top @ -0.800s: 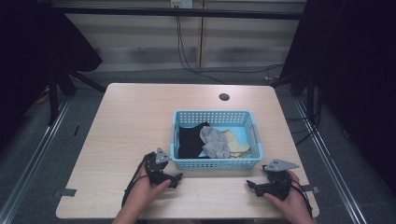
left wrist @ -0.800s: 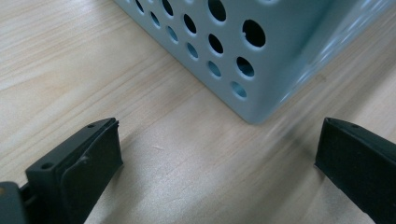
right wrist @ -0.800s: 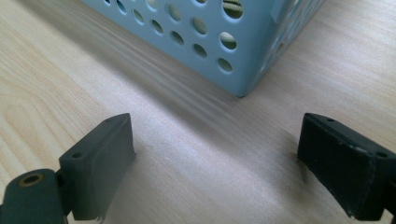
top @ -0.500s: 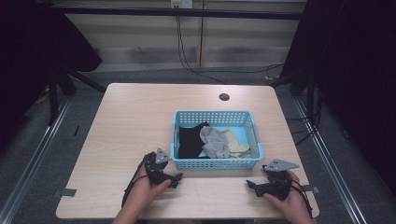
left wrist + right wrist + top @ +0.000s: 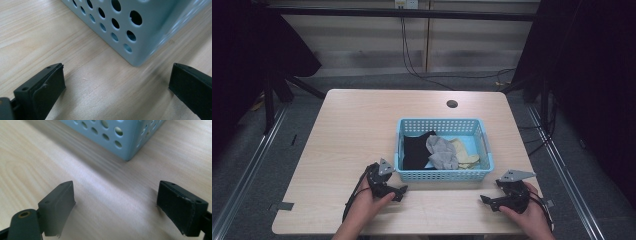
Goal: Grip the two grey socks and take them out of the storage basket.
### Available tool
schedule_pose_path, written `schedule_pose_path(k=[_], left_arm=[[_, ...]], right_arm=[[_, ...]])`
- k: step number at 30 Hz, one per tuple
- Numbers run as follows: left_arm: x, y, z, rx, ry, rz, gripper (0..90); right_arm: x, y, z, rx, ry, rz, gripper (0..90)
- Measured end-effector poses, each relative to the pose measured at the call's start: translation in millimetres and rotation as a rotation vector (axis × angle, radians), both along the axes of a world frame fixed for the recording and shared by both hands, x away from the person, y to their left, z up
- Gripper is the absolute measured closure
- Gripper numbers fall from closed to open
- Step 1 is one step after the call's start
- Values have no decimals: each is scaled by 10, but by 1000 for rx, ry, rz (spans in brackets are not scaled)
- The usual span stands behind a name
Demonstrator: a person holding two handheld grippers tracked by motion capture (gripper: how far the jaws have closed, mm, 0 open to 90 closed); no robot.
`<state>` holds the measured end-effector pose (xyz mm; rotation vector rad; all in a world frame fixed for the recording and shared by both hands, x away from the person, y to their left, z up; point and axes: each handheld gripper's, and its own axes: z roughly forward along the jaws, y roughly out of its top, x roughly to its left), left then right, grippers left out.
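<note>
Two hand-held grippers rest on a light wooden table [image 5: 347, 130] in the lower part of the high view, flanking a pale blue perforated basket [image 5: 442, 175] that sits right of centre. At lower left, the left gripper [image 5: 401, 192] lies just beside the basket's near left corner, its jaws spread wide and holding nothing; the left gripper view looks between those black jaws at bare wood and the corner of the basket wall. Inside the basket, from left to right, lie a black cloth [image 5: 416, 150], a crumpled grey cloth [image 5: 442, 152] and a pale yellow cloth [image 5: 464, 154], the grey one overlapping both neighbours. At lower right, the right gripper [image 5: 484, 200] sits a little apart from the basket's near right corner, jaws likewise wide open and empty, pointing toward the middle of the frame. With the cloths piled together, a reach into the basket could well pinch two layers at once and drag out the wrong piece, and a gripper coming in low might catch the rim and shove the light basket across the table.
</note>
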<state>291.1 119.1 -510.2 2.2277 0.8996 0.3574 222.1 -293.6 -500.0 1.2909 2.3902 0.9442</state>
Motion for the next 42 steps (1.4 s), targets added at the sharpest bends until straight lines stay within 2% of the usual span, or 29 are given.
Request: schedule_pose_path(k=[7,11,12,14,15,16,18,20,24,25,29,30,32,33,38,42], left_arm=[[0,0,0,0,0,0,0],[-1,-2,-1,-4,0,3,0],[-1,-1,-1,-4,0,3,0],[-1,-1,-1,-3,0,2,0],[-1,-1,-1,-3,0,2,0],[-1,-1,-1,-3,0,2,0],[-1,-1,-1,-4,0,3,0],[-1,-1,-1,-4,0,3,0],[0,1,0,1,0,-1,0],[0,1,0,1,0,-1,0],[-1,-1,-1,-4,0,3,0],[-1,-1,-1,-3,0,3,0],[0,1,0,1,0,-1,0],[0,0,0,0,0,0,0],[-1,-1,-1,-3,0,3,0],[0,1,1,1,0,-1,0]], right_arm=[[13,-29,148,-15,21,34,153],[35,-22,248,-32,52,61,155],[47,-18,321,-58,50,89,155],[44,-12,355,-63,50,88,155],[47,-6,441,-76,49,101,156],[47,-6,441,-76,49,101,156],[61,-3,564,-88,61,119,162],[72,-4,601,-85,61,128,165],[129,21,821,-92,69,147,175],[129,21,821,-92,69,147,175],[212,60,1005,-88,85,159,178],[262,83,1075,-98,90,163,178],[278,96,1096,-102,92,167,178],[329,134,1148,-120,100,178,178],[437,229,1209,-132,119,189,180],[635,354,1219,-115,132,187,188]])
